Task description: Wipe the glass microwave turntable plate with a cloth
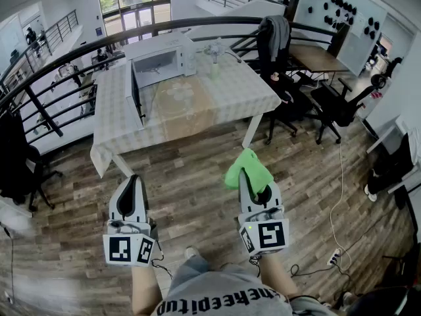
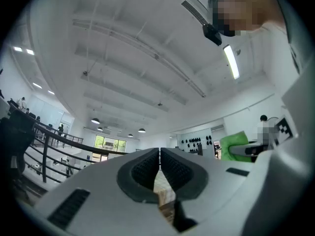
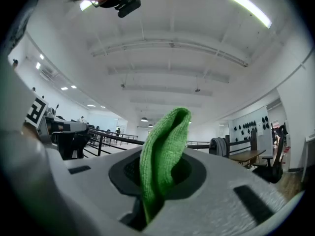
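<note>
Low in the head view, either side of the person's knees, both grippers hang over the wooden floor (image 1: pixel 191 170), well short of the table (image 1: pixel 243 91) that fills the upper middle of the frame. At lower left, the left gripper (image 1: pixel 133 180) has its jaws brought together with nothing between them; its own view shows the left gripper (image 2: pixel 160 154) with ribbed pads meeting along a thin seam and only ceiling beyond. At lower right, the right gripper (image 1: pixel 253 184) is clamped on a green cloth (image 1: pixel 247 166), which bunches up past the tips. Seen from the right gripper (image 3: pixel 160 173) itself, the cloth (image 3: pixel 165 151) stands as a folded loop pinched between the jaws at its base. On the far left part of the table sits a white microwave (image 1: pixel 161 61) with its door (image 1: pixel 135 94) swung open toward the left. In front of it, on the checked tablecloth, a faint round outline (image 1: pixel 179 97) shows (it may be the glass plate, though I cannot be sure at this range). A black railing (image 1: pixel 66 61) curves behind the table, and office chairs (image 1: pixel 339 104) stand at the upper right.
</note>
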Tool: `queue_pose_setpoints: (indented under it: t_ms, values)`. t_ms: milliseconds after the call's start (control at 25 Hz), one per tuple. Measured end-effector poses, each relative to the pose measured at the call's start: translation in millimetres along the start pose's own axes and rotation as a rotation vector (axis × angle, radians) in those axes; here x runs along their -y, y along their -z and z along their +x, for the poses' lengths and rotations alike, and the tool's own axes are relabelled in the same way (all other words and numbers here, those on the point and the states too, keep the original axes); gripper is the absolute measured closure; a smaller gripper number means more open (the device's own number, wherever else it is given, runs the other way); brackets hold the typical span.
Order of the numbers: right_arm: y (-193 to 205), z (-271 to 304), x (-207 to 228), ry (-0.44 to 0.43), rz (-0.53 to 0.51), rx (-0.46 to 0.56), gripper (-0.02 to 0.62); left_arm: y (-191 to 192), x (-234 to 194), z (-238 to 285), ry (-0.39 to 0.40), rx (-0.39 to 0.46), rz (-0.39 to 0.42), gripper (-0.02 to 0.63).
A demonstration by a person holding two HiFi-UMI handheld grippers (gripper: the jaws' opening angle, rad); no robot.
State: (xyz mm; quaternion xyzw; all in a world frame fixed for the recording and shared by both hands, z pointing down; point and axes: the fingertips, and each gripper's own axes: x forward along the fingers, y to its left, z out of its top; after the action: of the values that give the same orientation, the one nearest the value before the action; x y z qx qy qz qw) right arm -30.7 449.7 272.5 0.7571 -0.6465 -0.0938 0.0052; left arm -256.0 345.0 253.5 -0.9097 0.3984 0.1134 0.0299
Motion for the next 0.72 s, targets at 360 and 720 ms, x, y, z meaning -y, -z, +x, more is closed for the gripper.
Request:
queue_pose_setpoints:
  t_ms: [360,720]
  values:
    - [-4,12,-11,-0.029,0.028,0.017,0.546,-5,-9,2,-0.008,0.009,-0.008,0.595]
    - [4,32,-19,-0.042,0.037,0.014,0.546,0,-23,13,-0.010,0.008,-0.003,0.594]
